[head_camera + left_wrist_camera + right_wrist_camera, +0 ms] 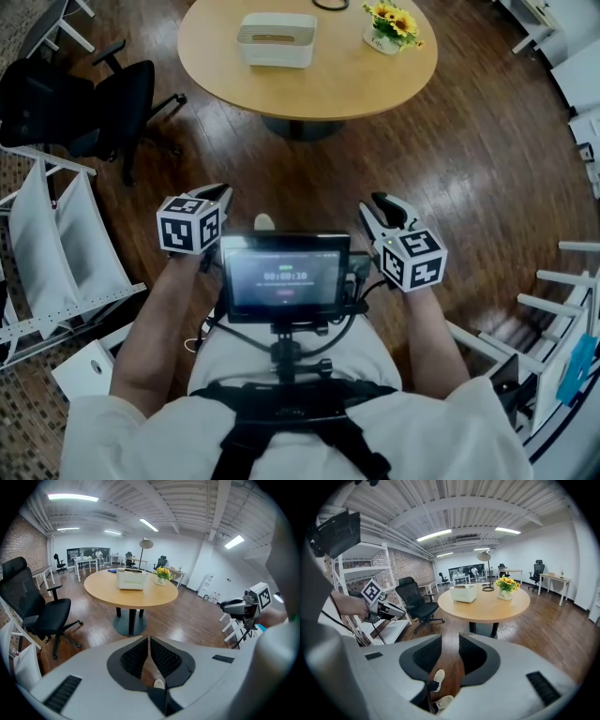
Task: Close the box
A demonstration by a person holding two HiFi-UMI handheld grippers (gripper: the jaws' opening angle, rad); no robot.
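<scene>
The white box (pixel 277 39) rests on the far side of a round wooden table (pixel 356 89); it also shows small and distant as the box (pixel 131 579) and the box (pixel 464 593). Whether its lid is down I cannot tell. Both grippers hang in the air well short of the table, at the person's waist. The left gripper (pixel 217 195) has its jaws together with nothing between them, a thin slit in its own view (pixel 149 641). My right gripper (pixel 380 211) stands open and empty, floor and shoes showing through the gap (pixel 450 639).
A pot of yellow flowers (pixel 392 28) stands on the table right of the box. A black office chair (pixel 103 103) sits left of the table, white racks (pixel 56 253) nearer left, more white frames (pixel 562 309) right. A small monitor (pixel 284 277) is mounted at the person's chest.
</scene>
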